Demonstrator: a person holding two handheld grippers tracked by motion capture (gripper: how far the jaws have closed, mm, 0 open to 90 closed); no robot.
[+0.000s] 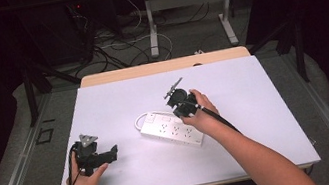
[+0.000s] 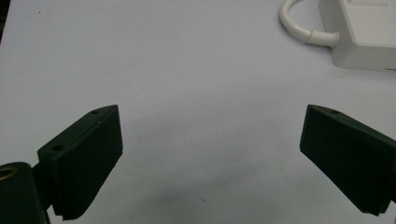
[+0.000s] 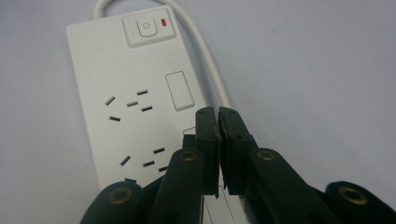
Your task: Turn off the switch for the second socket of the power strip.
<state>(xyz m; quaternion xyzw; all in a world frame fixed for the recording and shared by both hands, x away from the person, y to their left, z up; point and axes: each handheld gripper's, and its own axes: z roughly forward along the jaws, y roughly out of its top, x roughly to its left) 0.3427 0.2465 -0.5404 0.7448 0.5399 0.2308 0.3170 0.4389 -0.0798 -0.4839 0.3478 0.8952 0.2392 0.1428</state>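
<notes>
Right hand-held gripper (image 3: 218, 114), jaws closed on nothing, poises over the white power strip (image 3: 116, 93) to press a switch; left hand-held gripper (image 2: 210, 158) rests wide open on the table (image 1: 119, 105).

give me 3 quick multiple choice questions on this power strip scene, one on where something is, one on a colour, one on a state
1. Where does the flat white plastic power strip lie on the white table?
A. beside the left claw
B. under the right claw
C. at the far edge

2. What colour is the small indicator light beside the strip's square power button?
A. red
B. green
C. blue

3. How do the left claw's jaws stand?
A. shut on the cord
B. shut on nothing
C. wide open

Answers: 1 B, the right claw hovers just over the strip's face. 2 A, a red mark sits beside the button. 3 C, bare table shows between them.
</notes>
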